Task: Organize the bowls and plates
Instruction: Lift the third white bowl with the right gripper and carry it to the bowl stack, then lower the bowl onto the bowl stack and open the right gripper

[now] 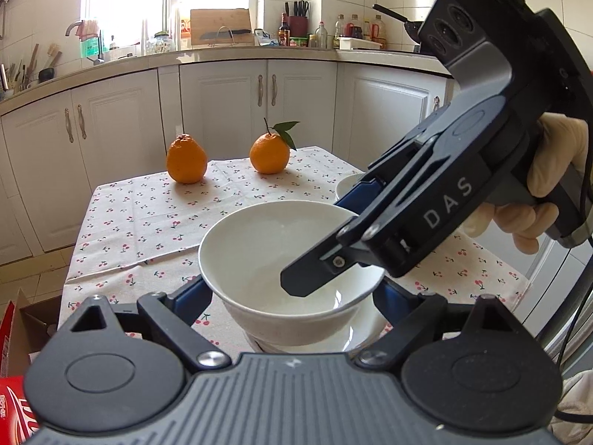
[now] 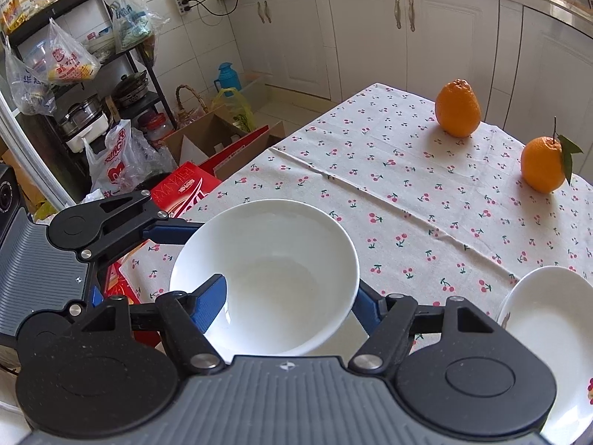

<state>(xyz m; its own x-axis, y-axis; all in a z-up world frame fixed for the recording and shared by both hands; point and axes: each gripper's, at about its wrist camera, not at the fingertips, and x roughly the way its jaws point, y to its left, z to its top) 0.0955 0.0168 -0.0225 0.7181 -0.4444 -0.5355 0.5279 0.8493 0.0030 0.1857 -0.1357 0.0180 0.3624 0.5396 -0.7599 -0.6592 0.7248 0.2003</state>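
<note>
A white bowl (image 1: 274, 256) (image 2: 267, 278) sits on a white plate (image 1: 355, 337) near the table's front edge. My left gripper (image 1: 292, 304) is open, its blue fingers on either side of the bowl's base, apart from it. My right gripper (image 2: 289, 298) straddles the bowl's near rim: one finger (image 1: 315, 278) inside the bowl, the other outside. The jaws look wide, and I cannot tell if they pinch the rim. A second white plate (image 2: 556, 337) (image 1: 348, 181) lies to the right.
Two oranges (image 1: 187, 163) (image 1: 269, 154) stand at the far side of the cherry-print tablecloth (image 1: 155, 222). Cardboard and red boxes (image 2: 207, 170) sit on the floor left of the table. White cabinets (image 1: 259, 107) run behind.
</note>
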